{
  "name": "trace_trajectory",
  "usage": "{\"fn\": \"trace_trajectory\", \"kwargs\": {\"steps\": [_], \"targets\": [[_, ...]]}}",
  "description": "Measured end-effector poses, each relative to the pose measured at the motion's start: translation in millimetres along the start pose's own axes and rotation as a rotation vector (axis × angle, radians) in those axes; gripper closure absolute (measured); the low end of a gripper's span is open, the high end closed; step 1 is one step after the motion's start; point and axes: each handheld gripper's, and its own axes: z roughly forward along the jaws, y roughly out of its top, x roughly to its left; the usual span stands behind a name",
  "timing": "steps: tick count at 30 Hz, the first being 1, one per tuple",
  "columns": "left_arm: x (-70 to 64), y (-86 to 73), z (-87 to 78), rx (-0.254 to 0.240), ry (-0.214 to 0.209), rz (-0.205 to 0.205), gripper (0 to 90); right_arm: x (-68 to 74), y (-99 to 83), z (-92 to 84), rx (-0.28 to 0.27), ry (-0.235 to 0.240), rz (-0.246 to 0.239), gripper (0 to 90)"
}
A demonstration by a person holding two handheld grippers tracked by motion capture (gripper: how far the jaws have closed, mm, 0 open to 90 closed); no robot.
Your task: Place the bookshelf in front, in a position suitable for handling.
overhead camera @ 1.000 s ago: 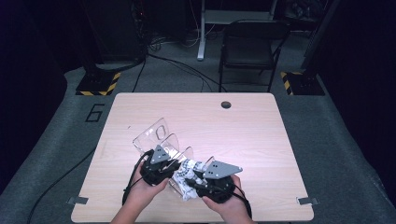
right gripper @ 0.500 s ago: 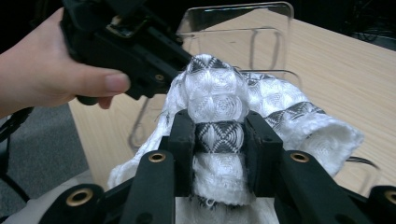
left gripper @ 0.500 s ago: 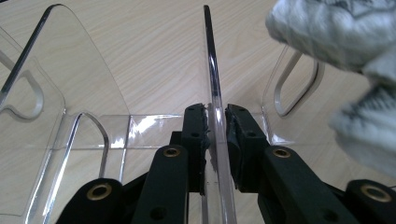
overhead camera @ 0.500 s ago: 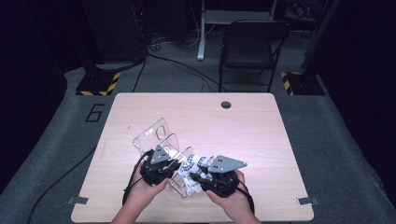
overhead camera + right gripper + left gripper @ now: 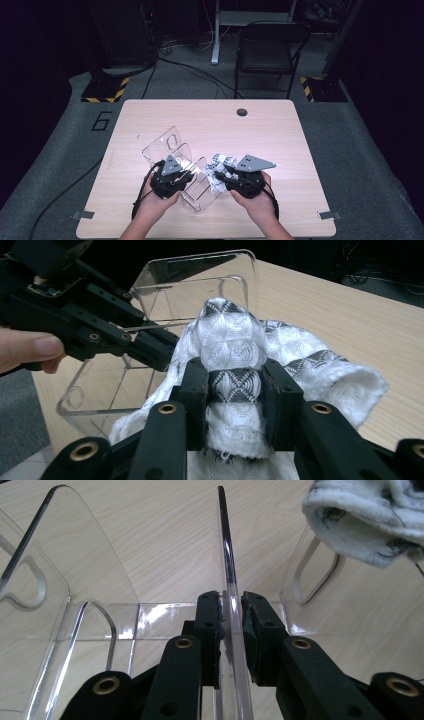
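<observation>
From my remote station, overhead light falls evenly on the pale wooden desk (image 5: pixel 280 130) while the surrounding room sinks into near-black. White glare streaks the clear acrylic divider rack (image 5: pixel 227 570). Close-up views are sharp at centre, softening at the edges; the white patterned cloth (image 5: pixel 235 340) nearly blows out.

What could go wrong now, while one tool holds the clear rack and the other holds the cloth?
1. The left tool pinches one thin divider of the clear rack, so the smooth panel may slip or the rack may twist.
2. The right tool holds a bunched fold of the white cloth; loose parts hang free and could snag on a divider edge.
</observation>
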Motion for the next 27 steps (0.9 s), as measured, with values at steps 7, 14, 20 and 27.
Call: {"fn": "trace_trajectory", "kwargs": {"steps": [7, 14, 20, 27], "targets": [[-0.8, 0.1, 0.3, 0.002, -0.002, -0.011, 77.8, -10.0, 1.1, -0.2, 0.0, -0.031, 0.027, 66.6], [0.2, 0.8, 0.1, 0.011, -0.001, 0.0, 77.9, -9.0, 2.5, 0.0, 0.011, -0.045, 0.027, 66.2], [-0.3, -0.1, 0.0, -0.002, 0.004, 0.002, 78.0, -6.1, 1.7, 0.6, 0.006, -0.062, 0.025, 65.9], [-0.6, 0.3, 0.1, 0.007, 0.002, -0.007, 78.1, -5.7, 1.7, 0.4, 0.006, -0.063, 0.021, 65.6]]}}
